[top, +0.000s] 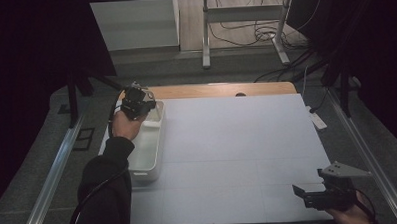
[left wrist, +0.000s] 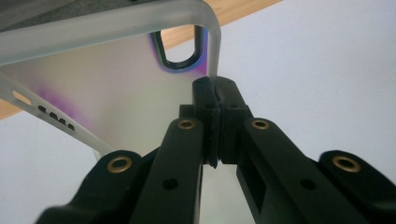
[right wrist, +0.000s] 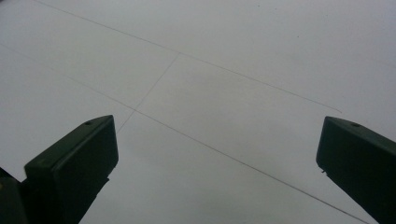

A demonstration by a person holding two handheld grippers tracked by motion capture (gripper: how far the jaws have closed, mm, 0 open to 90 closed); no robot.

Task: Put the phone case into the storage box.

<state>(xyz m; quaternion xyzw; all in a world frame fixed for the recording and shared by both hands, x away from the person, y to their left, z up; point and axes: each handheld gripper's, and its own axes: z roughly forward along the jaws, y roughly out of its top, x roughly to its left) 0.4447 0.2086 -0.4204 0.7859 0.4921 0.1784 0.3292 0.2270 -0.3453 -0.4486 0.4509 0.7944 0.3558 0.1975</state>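
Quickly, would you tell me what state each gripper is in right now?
Left gripper: shut on the clear phone case.
Right gripper: open, holding nothing.

One clear frosted plastic phone case (left wrist: 107,88) at the left of the left gripper view, one white rectangular plastic tray (top: 148,144) at the left of the high view, two black two-jaw grippers, the left gripper (top: 145,105) and the right gripper (top: 298,192), one white table top (top: 238,155)

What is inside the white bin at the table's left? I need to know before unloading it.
The white bin shows a bare pale floor near its front. The left gripper, shut on a clear phone case, and the hand cover its far end.
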